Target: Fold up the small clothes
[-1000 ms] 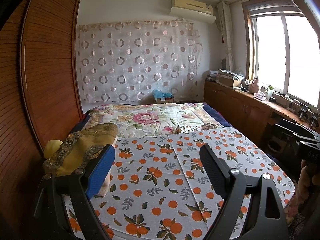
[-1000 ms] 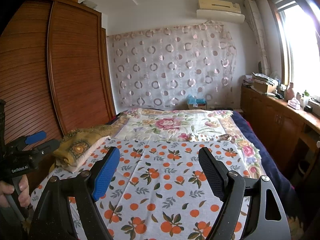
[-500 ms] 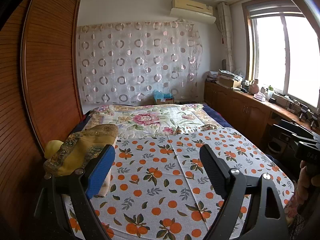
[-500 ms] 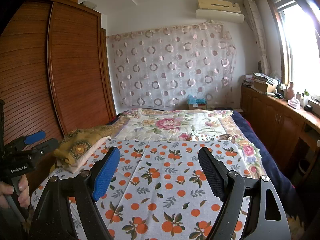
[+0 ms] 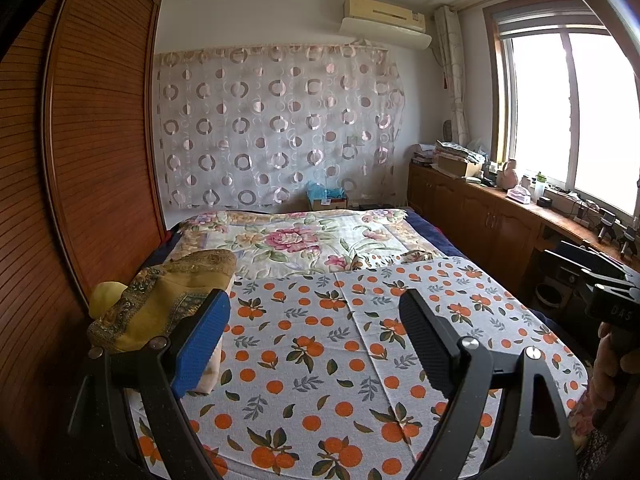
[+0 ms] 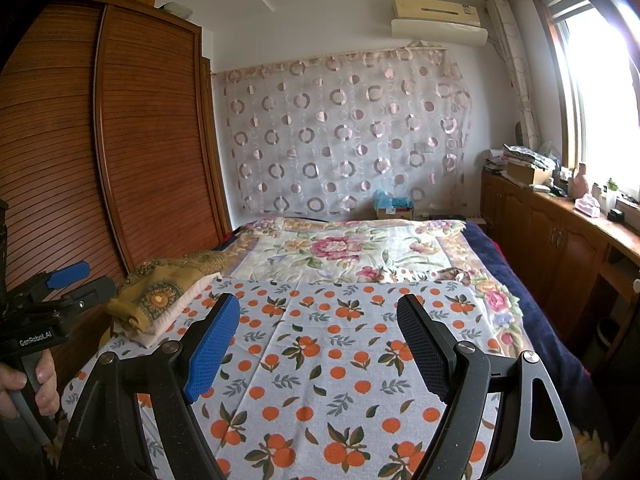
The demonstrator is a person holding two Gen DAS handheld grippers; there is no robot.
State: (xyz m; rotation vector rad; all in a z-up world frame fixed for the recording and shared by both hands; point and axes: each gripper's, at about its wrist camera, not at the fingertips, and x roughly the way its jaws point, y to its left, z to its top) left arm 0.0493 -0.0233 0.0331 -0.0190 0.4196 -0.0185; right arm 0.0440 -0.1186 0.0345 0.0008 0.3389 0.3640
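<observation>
Clothes [image 5: 160,304] lie piled at the left edge of the bed [image 5: 320,360], low in the frame. Left gripper [image 5: 312,344] and right gripper [image 6: 316,344] hover wide, empty. Risk: a pinch may catch several layers, or the orange-print sheet [image 6: 340,360] underneath.

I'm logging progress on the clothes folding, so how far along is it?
Done: a yellow-gold patterned cloth sits folded on a cream piece at the bed's left edge. In hand: nothing; left gripper and right gripper are open and empty. Left: no unfolded garment is visible on the orange-print sheet.
</observation>
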